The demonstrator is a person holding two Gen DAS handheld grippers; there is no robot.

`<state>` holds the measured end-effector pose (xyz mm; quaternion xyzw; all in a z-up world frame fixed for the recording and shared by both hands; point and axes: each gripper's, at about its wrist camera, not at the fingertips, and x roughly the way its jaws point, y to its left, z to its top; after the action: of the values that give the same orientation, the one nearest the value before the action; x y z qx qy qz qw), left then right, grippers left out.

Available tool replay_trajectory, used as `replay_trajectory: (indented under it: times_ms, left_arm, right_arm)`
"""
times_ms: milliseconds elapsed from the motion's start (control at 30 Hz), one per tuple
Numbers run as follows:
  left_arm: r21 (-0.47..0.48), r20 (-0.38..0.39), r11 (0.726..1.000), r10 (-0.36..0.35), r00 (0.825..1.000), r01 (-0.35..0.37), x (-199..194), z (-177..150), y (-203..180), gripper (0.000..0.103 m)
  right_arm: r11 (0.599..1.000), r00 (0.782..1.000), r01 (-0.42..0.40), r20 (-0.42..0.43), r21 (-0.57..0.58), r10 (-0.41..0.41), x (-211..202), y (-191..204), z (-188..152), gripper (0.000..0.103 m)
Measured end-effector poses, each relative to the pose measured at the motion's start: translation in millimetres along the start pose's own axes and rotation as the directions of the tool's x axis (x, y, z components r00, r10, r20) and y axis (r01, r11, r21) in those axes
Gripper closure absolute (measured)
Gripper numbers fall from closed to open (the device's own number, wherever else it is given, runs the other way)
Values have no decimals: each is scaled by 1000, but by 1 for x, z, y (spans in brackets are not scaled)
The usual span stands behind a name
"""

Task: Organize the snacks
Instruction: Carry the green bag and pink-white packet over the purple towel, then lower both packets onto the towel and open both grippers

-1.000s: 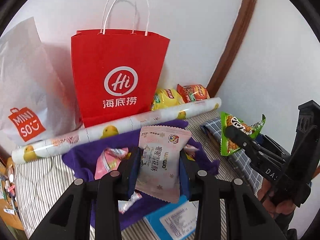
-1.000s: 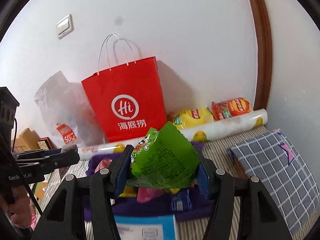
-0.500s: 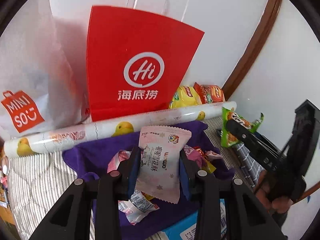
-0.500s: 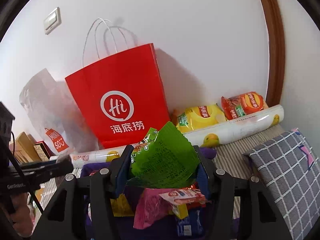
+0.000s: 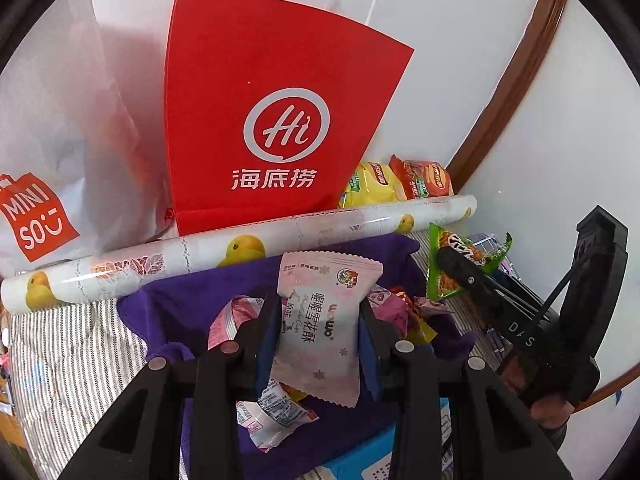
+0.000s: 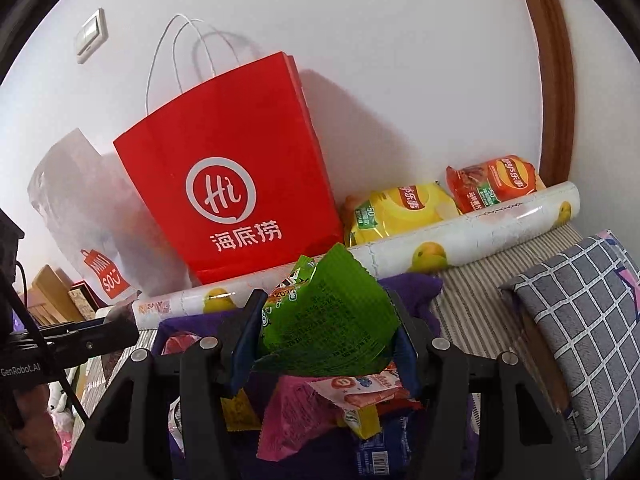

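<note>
At the bottom centre of the left wrist view, the left gripper clamps a pale pink snack packet. In the right wrist view's lower centre, the right gripper pinches a crinkled green snack packet. Loose snacks lie on a purple cloth just beyond. Farther back lies a duck-printed paper roll; behind it, a red paper carrier bag stands against the wall.

Red paper bag with white logo; white roll printed with yellow fruit; purple cloth; pale pink packet; green packet; grey-and-white striped bedding; grey pillow with white grid.
</note>
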<state>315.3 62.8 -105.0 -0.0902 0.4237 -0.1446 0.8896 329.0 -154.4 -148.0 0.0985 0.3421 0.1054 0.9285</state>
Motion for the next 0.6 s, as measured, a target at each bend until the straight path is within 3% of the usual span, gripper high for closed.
replay_trajectory:
  times_ms: [600]
  left_arm:
    - [-35,-13,999,11,1000,-11,5,1,10,69]
  right_arm:
    - [1000,1000,-12,-24,1,12,4,-2,-6,45]
